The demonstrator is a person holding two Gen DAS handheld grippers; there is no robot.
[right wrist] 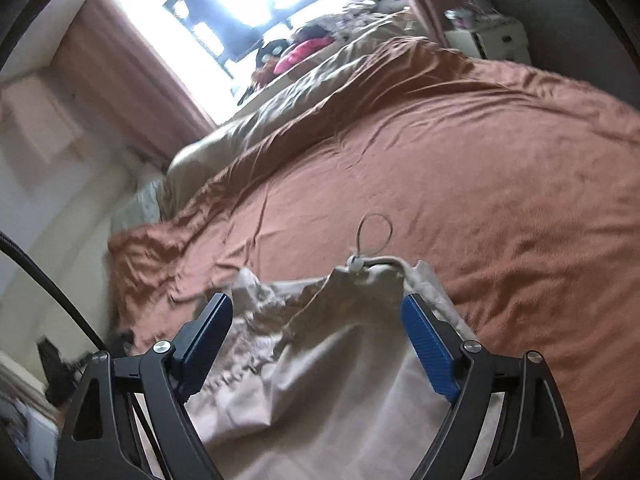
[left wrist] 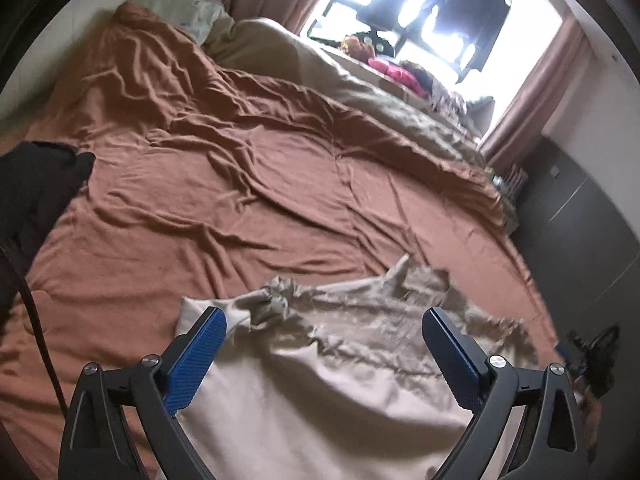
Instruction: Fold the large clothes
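Observation:
A large beige garment [left wrist: 332,364] lies crumpled on the brown bedspread [left wrist: 224,184] at the near edge of the bed. Its bunched top with a knotted drawstring [left wrist: 276,296] points away from me. My left gripper [left wrist: 324,320] is open and empty, its blue pads [left wrist: 196,360] spread over the garment. In the right wrist view the same garment [right wrist: 320,380] lies below my right gripper [right wrist: 316,312], which is open and empty. A looped drawstring [right wrist: 374,236] with a toggle lies on the bedspread [right wrist: 460,184] just past the garment's top.
A beige duvet [left wrist: 384,96] is heaped along the far side of the bed under a bright window [left wrist: 420,12]. Pillows [left wrist: 180,8] lie at the head. A black cloth [left wrist: 36,184] sits at the left edge. A dark cabinet [left wrist: 576,208] stands to the right.

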